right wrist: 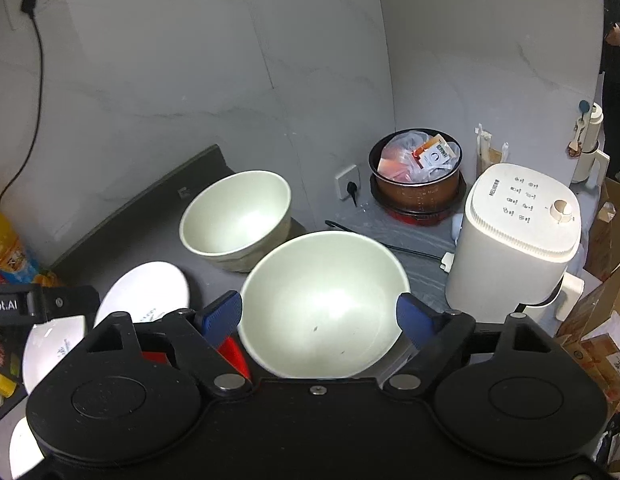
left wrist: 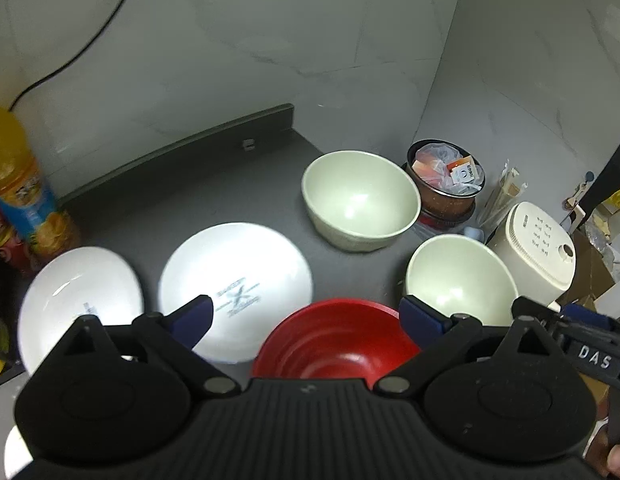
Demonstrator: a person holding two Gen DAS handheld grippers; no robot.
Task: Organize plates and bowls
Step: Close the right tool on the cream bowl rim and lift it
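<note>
Bowls here look stiff, glossy and probably slippery, so I'd pinch the rim wall, not the belly. The red bowl point(left wrist: 334, 340) sits at the surface's near edge under the wide-open left gripper point(left wrist: 306, 316). The right gripper point(right wrist: 320, 314), also spread, hovers over the near pale bowl point(right wrist: 322, 304), tilted down. Plates point(left wrist: 238, 288) lie toward the left edge.
</note>
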